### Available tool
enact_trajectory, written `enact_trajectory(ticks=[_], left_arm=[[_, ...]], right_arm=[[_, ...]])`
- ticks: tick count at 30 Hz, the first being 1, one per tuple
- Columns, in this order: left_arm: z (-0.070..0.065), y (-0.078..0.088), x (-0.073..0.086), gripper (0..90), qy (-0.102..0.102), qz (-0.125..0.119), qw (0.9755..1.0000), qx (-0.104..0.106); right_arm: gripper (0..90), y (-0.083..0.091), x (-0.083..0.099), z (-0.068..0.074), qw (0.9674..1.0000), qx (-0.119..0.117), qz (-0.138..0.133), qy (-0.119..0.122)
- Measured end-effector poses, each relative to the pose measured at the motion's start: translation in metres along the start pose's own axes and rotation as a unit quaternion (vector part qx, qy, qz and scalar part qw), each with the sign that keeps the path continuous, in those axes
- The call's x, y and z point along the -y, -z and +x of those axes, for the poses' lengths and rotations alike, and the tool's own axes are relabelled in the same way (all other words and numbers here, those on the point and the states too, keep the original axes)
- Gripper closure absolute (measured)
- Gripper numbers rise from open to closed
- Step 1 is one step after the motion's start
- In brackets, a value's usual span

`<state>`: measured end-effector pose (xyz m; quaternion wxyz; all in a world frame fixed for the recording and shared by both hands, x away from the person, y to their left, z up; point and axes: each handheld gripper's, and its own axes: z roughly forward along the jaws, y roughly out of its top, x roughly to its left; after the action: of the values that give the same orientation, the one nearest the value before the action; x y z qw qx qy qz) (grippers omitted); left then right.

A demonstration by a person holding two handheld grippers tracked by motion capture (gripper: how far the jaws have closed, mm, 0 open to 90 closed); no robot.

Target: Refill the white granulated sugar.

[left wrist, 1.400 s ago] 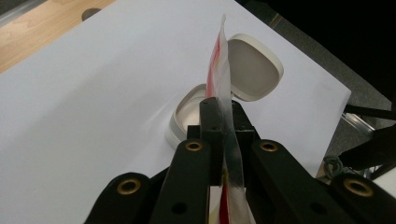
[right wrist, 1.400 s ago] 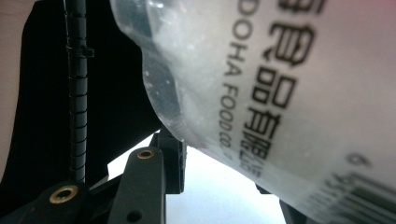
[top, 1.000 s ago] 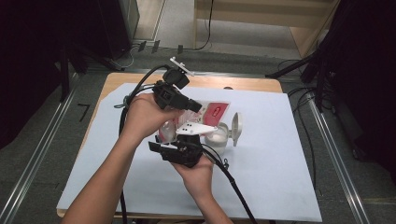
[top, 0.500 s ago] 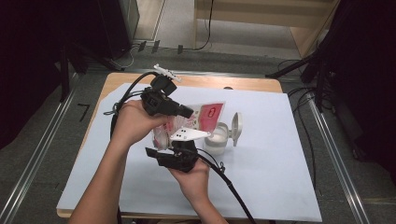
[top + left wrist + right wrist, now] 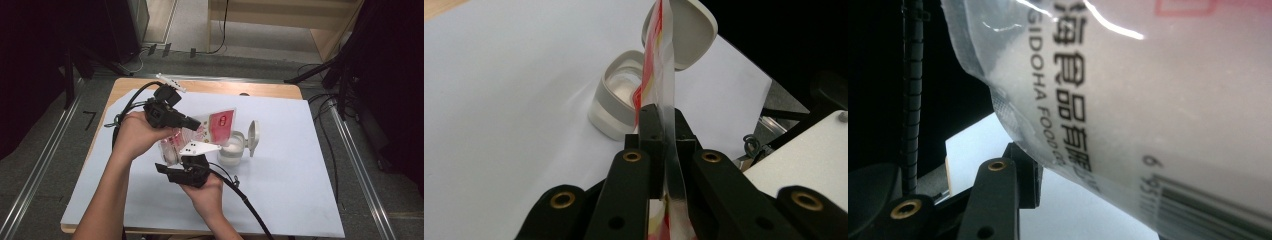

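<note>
A clear plastic bag point(image 5: 220, 125) with red print, holding white powder, hangs tilted over a round white container point(image 5: 232, 150) whose hinged lid point(image 5: 253, 135) stands up. My left gripper point(image 5: 197, 122) is shut on the bag's upper edge; in the left gripper view its jaws point(image 5: 664, 125) pinch the bag's film point(image 5: 661, 60) above the container point(image 5: 616, 100). My right gripper point(image 5: 172, 159) is at the bag's fat lower end. In the right gripper view one finger point(image 5: 998, 200) presses against the bag point(image 5: 1148, 90), which hides the other finger.
A white sheet point(image 5: 300, 190) covers the wooden table point(image 5: 210, 87). Black cables point(image 5: 245, 200) trail from both grippers toward the near and left edges. Metal rails and dark floor surround the table.
My left hand has shifted left and slightly down with the bag in its grip. The right hand has stayed where it was, under the bag.
</note>
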<state>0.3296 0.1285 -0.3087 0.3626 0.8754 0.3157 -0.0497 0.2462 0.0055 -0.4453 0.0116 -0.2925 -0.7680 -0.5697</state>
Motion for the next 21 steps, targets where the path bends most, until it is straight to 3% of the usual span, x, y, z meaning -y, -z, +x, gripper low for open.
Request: enact_trajectory(ticks=[21], left_arm=[[0.0103,-0.0029,0.0096,88.4,0.013,0.017,0.9997,0.01]], right_arm=[[59.2,-0.0054,0.0089,-0.0024,0.9997,0.001,0.023,0.005]])
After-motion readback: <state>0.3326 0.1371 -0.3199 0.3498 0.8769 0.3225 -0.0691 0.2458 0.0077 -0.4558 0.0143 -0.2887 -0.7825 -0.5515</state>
